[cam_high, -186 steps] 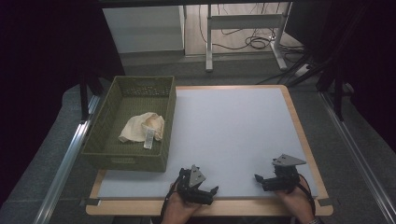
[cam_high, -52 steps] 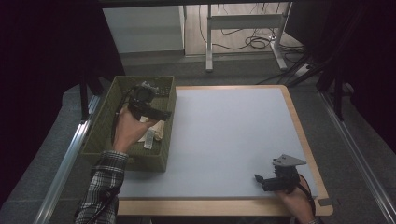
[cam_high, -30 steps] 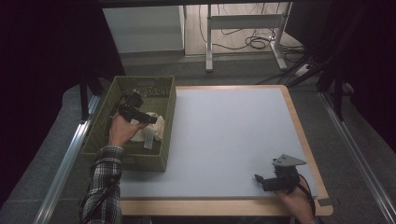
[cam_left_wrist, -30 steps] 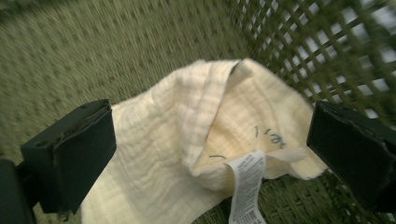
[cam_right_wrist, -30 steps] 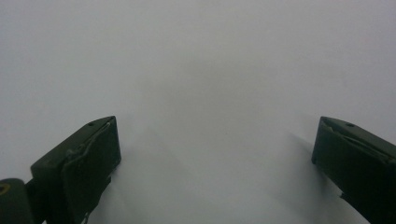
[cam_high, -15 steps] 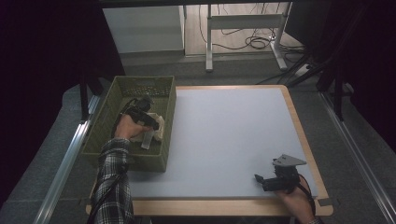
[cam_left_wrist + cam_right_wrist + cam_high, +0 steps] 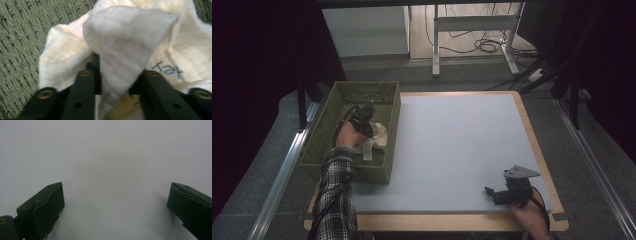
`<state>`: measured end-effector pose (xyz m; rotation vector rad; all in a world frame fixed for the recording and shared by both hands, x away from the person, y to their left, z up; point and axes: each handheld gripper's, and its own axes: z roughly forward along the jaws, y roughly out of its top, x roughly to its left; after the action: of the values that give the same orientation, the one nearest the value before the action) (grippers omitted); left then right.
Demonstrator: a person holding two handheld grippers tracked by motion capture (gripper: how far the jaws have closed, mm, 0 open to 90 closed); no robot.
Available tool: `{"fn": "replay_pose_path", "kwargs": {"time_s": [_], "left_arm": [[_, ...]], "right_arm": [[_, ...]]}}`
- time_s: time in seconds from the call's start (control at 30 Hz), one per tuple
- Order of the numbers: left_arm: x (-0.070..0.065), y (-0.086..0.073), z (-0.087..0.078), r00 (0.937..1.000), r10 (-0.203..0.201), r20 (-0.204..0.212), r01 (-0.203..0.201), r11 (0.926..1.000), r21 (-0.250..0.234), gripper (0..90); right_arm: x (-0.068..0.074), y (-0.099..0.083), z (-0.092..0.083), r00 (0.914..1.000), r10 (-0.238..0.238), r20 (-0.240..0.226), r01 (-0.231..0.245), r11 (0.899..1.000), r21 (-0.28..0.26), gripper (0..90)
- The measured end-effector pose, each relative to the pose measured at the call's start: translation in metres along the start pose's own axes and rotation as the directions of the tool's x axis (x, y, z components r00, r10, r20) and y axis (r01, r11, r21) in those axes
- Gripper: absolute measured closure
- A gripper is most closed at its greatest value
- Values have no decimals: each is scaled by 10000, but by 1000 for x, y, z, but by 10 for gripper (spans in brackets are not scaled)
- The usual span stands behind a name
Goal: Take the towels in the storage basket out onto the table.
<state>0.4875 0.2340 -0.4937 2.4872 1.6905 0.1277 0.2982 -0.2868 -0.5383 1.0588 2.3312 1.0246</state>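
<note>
A cream cloth (image 7: pixel 380 136) lies crumpled in the green woven basket (image 7: pixel 377 172) at the table's left. My left gripper (image 7: pixel 371 129) is down inside the basket, on the cloth. In the left gripper view a fold of the cloth (image 7: pixel 125 37) stands between the two black jaws, and the left gripper (image 7: pixel 117 75) is shut on it. Blue writing (image 7: pixel 167 70) marks the cloth to the right of the jaws. My right gripper (image 7: pixel 488 191) rests near the table's front right corner. The right gripper (image 7: pixel 115 195) is open over the bare white tabletop (image 7: pixel 112 150).
A white strip (image 7: pixel 368 149) lies beside the cloth in the basket. The white tabletop (image 7: pixel 452 145) has a wooden border. A desk frame and cables (image 7: pixel 482 45) stand on the floor beyond the table. A metal rail (image 7: pixel 282 170) runs along the left side.
My left gripper went from the table's front edge into the basket, then dropped onto the cloth and closed on a fold. The right gripper stayed put.
</note>
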Motion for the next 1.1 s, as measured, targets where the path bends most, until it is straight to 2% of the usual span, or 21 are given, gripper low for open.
{"fn": "replay_pose_path", "kwargs": {"time_s": [0.2, 0.37, 0.47, 0.67, 0.93, 1.1], "left_arm": [[3, -3, -8, 9999, 28, 140, -25, 9997, -250, 787], [6, -10, -27, 9997, 3, 236, 15, 9971, -766, 789], [8, -16, -40, 9996, -17, 295, 53, 9924, -1226, 788], [14, -28, -65, 9997, 31, 243, 14, 9836, -1803, 788], [11, -37, -95, 9995, 291, 100, -259, 9720, -2334, 788], [14, -42, -114, 9997, 243, -58, -250, 9672, -2529, 788]], "right_arm": [[0, 0, 0, 10000, -2, 0, 2, 10000, -2, 11], [0, 0, 0, 10000, -1, 1, 1, 10000, 3, 12], [0, 0, 0, 10000, -1, 4, 1, 10000, 2, 11], [0, 0, 0, 10000, -1, 3, 1, 10000, 6, 11], [0, 0, 0, 10000, 2, 7, -2, 10000, 4, 11], [0, 0, 0, 10000, 3, 10, -3, 10000, 4, 11]]}}
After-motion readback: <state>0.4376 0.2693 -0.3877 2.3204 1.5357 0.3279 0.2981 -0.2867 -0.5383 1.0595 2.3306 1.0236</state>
